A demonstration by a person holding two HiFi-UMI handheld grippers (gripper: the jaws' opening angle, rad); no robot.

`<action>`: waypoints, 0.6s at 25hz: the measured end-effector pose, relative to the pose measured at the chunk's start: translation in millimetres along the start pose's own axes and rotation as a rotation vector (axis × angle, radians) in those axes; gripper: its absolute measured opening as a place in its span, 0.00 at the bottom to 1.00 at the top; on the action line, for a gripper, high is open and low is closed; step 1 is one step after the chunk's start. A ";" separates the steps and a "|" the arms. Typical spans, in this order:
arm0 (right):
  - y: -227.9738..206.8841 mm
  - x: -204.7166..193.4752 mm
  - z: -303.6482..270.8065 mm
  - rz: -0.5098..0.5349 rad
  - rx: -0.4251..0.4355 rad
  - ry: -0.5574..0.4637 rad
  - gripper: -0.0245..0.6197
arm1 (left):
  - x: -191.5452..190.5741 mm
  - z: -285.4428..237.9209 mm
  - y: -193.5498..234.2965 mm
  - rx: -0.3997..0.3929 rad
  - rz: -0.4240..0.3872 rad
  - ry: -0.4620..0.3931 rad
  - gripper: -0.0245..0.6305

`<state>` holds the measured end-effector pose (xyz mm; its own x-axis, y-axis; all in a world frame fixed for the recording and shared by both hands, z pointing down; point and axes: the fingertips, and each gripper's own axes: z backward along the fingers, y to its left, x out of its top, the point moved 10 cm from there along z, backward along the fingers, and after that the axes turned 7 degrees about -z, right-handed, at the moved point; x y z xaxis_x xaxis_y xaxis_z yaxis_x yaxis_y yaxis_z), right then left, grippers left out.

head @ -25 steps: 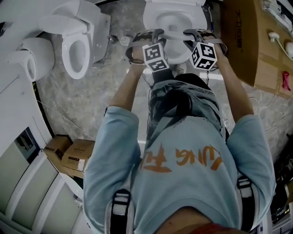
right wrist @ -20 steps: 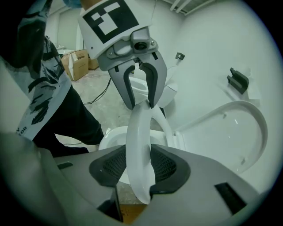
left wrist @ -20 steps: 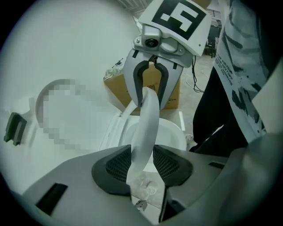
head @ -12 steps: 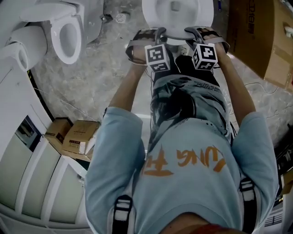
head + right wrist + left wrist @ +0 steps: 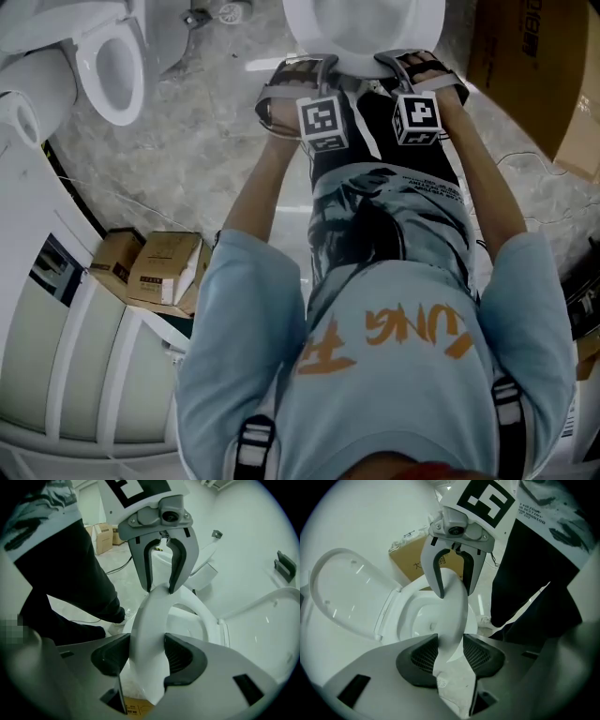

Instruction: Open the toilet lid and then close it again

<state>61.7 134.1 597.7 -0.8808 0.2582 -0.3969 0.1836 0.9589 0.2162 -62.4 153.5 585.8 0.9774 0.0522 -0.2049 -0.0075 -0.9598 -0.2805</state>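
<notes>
Since 1 second ago the toilet (image 5: 361, 28) has slid up to the top edge of the head view and its bowl opening no longer shows. The neighbouring toilet (image 5: 108, 61) has drifted toward the upper left corner.

Head view: the person bends over in a pale blue shirt (image 5: 384, 375), both arms stretched forward. The left hand-held gripper (image 5: 322, 64) and the right hand-held gripper (image 5: 389, 62) meet the toilet's white front edge side by side, close together, marker cubes facing the camera. 2 cardboard boxes (image 5: 155, 272) lie on the stone floor (image 5: 187, 159) at the left, and a large carton (image 5: 534, 66) stands at the right.

Left gripper view: the jaws have just been opening, yet both pads touch the seat ring (image 5: 452, 620), which is pinched between them. The ring's front rim runs straight ahead to the right hand-held gripper's jaws, which grip it from the opposite side. The toilet lid (image 5: 342, 588) stands raised at the left, hinged behind the bowl (image 5: 422, 616). Its long axis leans up and back, away from the person, and its inner face is turned to the bowl.

Right gripper view: these jaws too have just been opening and pinch the same ring (image 5: 147, 634), pads against both faces. The ring curves round the bowl opening toward the hinge. The lid (image 5: 281, 625) rises at the right, tilted back.
</notes>
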 end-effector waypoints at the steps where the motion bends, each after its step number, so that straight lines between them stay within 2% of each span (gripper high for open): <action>1: 5.8 -0.9 -5.4 0.006 -0.005 0.006 0.41 | -1.3 -4.4 -6.2 0.003 0.010 -0.004 0.31; 5: 18.8 -9.0 -27.6 -0.005 -0.051 0.009 0.41 | -6.5 -25.1 -18.7 0.009 0.068 -0.028 0.32; 9: 33.0 -17.4 -50.3 -0.040 -0.067 0.017 0.42 | -11.2 -52.8 -35.6 -0.016 0.088 -0.024 0.31; 15: 42.9 -25.5 -78.0 -0.131 -0.018 0.018 0.42 | -18.6 -82.5 -48.5 -0.032 0.102 -0.026 0.30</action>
<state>57.9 159.4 686.6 -0.9044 0.1285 -0.4068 0.0588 0.9820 0.1794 -62.8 176.3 680.6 0.9660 -0.0390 -0.2555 -0.0991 -0.9688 -0.2270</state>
